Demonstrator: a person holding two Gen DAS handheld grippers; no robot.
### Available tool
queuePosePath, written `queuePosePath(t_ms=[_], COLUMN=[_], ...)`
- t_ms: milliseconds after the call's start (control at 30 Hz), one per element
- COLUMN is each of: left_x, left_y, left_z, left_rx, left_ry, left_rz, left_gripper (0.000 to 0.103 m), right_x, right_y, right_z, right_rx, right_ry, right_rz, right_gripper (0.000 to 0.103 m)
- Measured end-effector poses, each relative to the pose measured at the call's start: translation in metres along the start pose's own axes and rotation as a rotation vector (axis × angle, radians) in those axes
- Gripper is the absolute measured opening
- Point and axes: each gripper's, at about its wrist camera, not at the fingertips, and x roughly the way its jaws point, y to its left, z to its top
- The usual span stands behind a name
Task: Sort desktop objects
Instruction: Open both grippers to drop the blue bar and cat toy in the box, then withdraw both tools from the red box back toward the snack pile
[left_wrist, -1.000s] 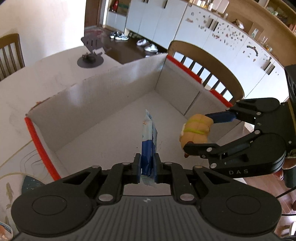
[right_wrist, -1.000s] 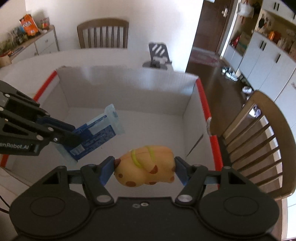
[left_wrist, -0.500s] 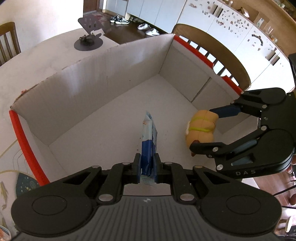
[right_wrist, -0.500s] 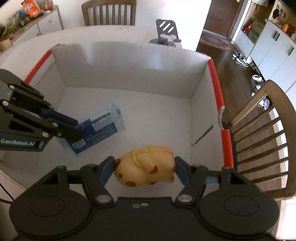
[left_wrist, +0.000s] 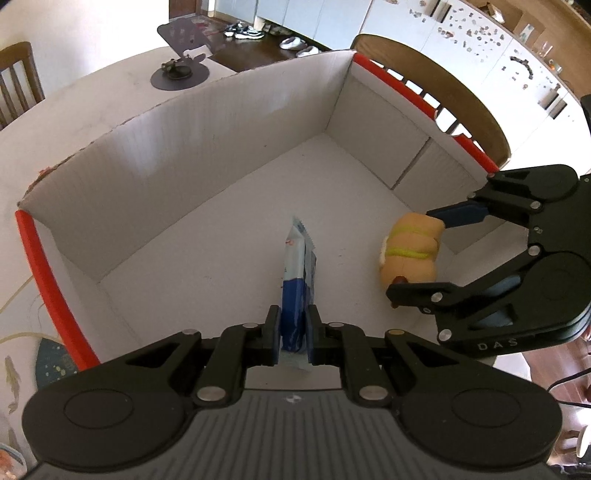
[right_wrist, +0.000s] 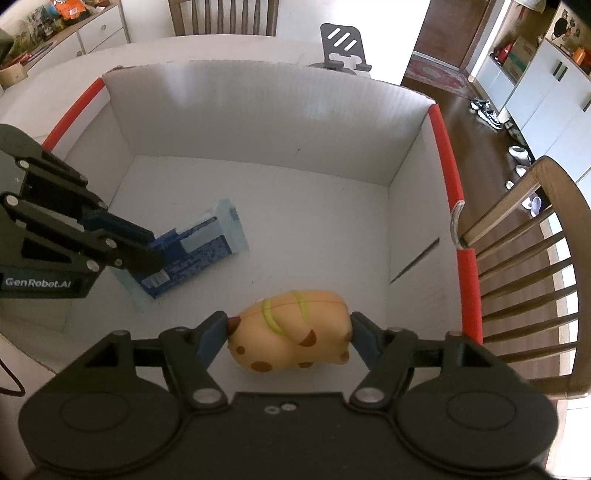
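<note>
Here, inside the box (left_wrist: 207, 155), a blue packet (left_wrist: 295, 288) is clamped edge-on by the left gripper (left_wrist: 292, 334); only the right view shows its printed face. The spotted toy (right_wrist: 291, 328) is gripped by the right gripper (right_wrist: 290, 332) near the box's right wall. Compared with a second ago, both are held lower in the box.

Both tongs (left_wrist: 291, 334) (right_wrist: 288, 332), with packet (left_wrist: 297, 273) and toy (right_wrist: 291, 330), now lower inside the box (right_wrist: 258, 107).

White corrugated-cardboard box (right_wrist: 258, 122), matt; glossy blue-white plastic wrapper (right_wrist: 199, 254); smooth orange rubbery toy (right_wrist: 291, 328); varnished wooden chair (right_wrist: 535, 266), right.
</note>
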Motion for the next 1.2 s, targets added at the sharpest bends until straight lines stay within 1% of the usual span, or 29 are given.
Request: queuePosePath(t_ms=[167,367,400,433,500,533,567,600,667,833,967,1100,1200], left_x=[-0.001,-0.005,-0.006,-0.008,-0.013,-0.016,-0.019,-0.021,-0.025,-0.037,-0.048,-0.057,-0.064], left_y=[-0.001,0.000,0.000,0.000,-0.001,-0.002,-0.004,-0.005,-0.007,-0.010,-0.014,-0.016,-0.017], left_z=[0.001,0.000,0.000,-0.001,-0.002,-0.002,-0.003,-0.003,-0.005,-0.012,-0.016,-0.020,-0.024], left_rx=[0.010,0.015,0.014,0.013,0.020,0.027,0.032,0.036,0.036,0.023,0.014,0.005,-0.008], left_ry=[0.002,-0.010,-0.014,-0.021,-0.033,-0.039,-0.048,-0.053,-0.065,-0.094,-0.120,-0.158,-0.175], left_rz=[0.016,0.042,0.041,0.038,0.032,0.028,0.025,0.024,0.023,0.010,-0.002,-0.012,-0.012], left_gripper=[0.013,0.014,0.018,0.024,0.033,0.041,0.044,0.048,0.051,0.063,0.068,0.080,0.081], right_x=[0.001,-0.003,-0.005,-0.006,-0.012,-0.015,-0.018,-0.022,-0.027,-0.042,-0.053,-0.058,-0.061], right_y=[0.000,0.000,0.000,0.000,0.000,-0.001,-0.002,-0.003,-0.007,-0.013,-0.013,-0.010,-0.007], right_z=[0.000,0.000,0.000,0.000,-0.001,-0.001,-0.002,-0.002,-0.002,-0.006,-0.010,-0.012,-0.014], right_rx=[0.003,0.001,0.000,-0.001,-0.004,-0.003,-0.001,0.001,0.011,0.036,0.046,0.051,0.054], right_ry=[-0.002,-0.023,-0.029,-0.035,-0.050,-0.059,-0.069,-0.077,-0.092,-0.124,-0.155,-0.167,-0.175], right_rz=[0.001,0.020,0.020,0.020,0.018,0.015,0.012,0.010,0.012,0.014,0.011,0.018,0.016], right_gripper=[0.073,0.079,0.080,0.081,0.083,0.085,0.085,0.085,0.085,0.086,0.086,0.086,0.086])
